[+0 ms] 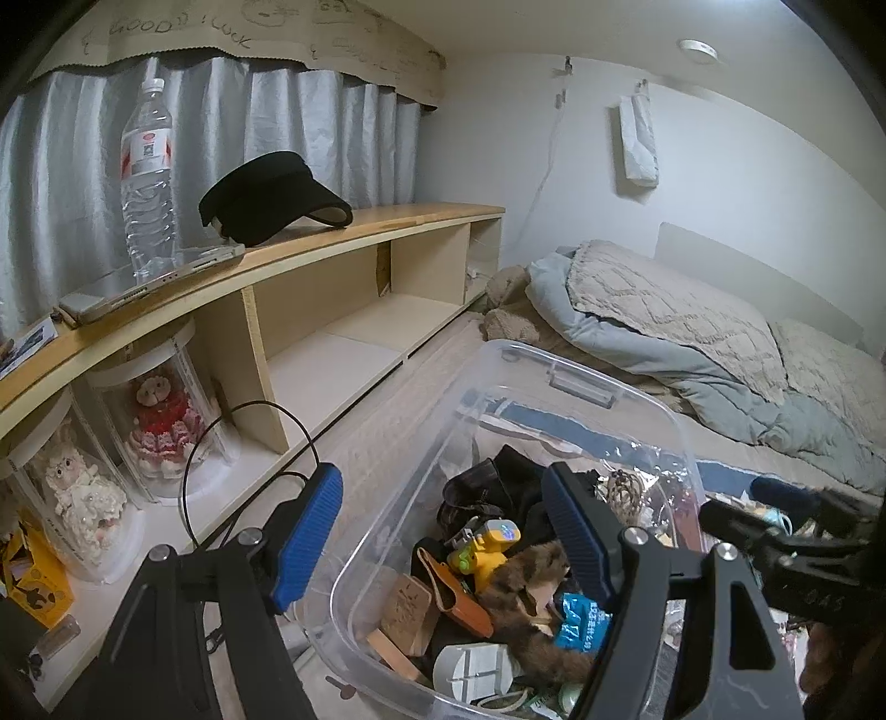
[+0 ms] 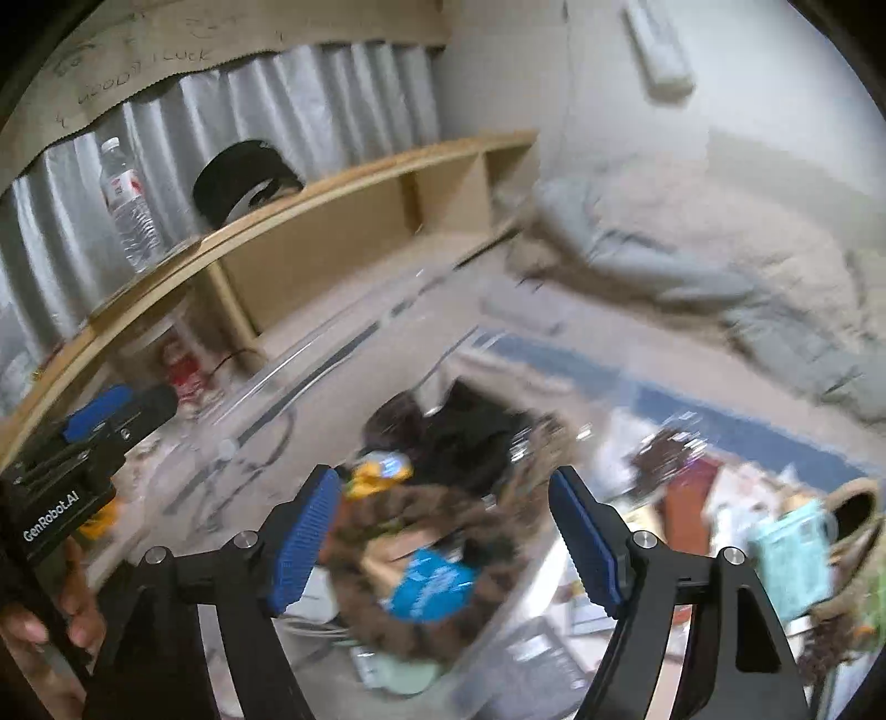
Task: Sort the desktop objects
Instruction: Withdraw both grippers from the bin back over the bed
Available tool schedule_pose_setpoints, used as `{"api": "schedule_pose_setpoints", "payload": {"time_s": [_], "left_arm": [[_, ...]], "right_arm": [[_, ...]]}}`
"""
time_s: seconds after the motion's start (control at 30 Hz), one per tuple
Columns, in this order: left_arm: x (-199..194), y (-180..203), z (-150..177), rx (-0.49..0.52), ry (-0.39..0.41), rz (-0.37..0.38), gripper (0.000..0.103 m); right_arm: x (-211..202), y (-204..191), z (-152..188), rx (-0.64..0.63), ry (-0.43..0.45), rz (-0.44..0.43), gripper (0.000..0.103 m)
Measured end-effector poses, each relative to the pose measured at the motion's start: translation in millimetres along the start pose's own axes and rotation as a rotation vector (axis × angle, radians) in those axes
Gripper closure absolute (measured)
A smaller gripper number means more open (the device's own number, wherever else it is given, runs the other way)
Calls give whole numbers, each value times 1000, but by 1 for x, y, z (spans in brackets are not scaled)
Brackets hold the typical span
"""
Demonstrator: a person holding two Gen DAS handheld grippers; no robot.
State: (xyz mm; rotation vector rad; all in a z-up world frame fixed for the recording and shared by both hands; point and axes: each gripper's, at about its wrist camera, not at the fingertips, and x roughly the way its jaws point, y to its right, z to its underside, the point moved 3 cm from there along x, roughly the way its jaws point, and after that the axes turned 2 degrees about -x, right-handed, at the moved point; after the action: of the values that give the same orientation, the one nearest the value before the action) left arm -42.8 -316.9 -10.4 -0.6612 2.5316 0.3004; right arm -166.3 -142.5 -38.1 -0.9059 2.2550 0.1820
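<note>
clear bin | banner: "GOOD LUCK" | left gripper: "GenRobot.AI"

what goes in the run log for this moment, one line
step: sorting into clear bin | left tool: open, empty, straddling bin wall | right tool: open, empty, above bin | bin: holds furry toy, yellow toy

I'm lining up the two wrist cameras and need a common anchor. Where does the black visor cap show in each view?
Left wrist: the black visor cap sits on the wooden shelf top, upper left of centre, right of the water bottle.
Right wrist: the cap is smaller, upper left, same shelf, blurred.
Shared landmark: the water bottle beside it.
</note>
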Motion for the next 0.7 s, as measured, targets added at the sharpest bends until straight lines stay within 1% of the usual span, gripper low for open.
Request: {"api": "schedule_pose_setpoints", "payload": {"time_s": [0.03, 0.07, 0.1, 0.13, 0.17, 0.3, 0.5, 0.6, 0.7], "left_arm": [[-1, 1, 1, 5, 5, -2, 18], [-4, 2, 1, 11, 14, -6, 16], [-4, 3, 1, 13, 16, -8, 11], [-6, 4, 1, 16, 17, -7, 3], [-7, 5, 2, 20, 18, -5, 0], [-15, 10, 5, 42, 15, -3, 0], [-36, 14, 5, 40, 47, 22, 0], [-46, 18, 5, 40, 58, 38, 0], [-56, 26, 6, 44, 61, 72, 0]], "right_arm": [[-2, 1, 0, -1, 7, 5, 19], [-5, 3, 1, 5, 12, 10, 14], [-5, 6, 2, 8, 15, 11, 6], [-8, 7, 2, 7, 29, 15, 1], [-11, 9, 2, 4, 38, 22, 0], [-21, 14, 6, 5, 66, 10, 0], [-41, 18, 10, 2, 109, 32, 0], [-57, 20, 13, -5, 140, 50, 0], [-74, 24, 17, -12, 170, 62, 0]]}}
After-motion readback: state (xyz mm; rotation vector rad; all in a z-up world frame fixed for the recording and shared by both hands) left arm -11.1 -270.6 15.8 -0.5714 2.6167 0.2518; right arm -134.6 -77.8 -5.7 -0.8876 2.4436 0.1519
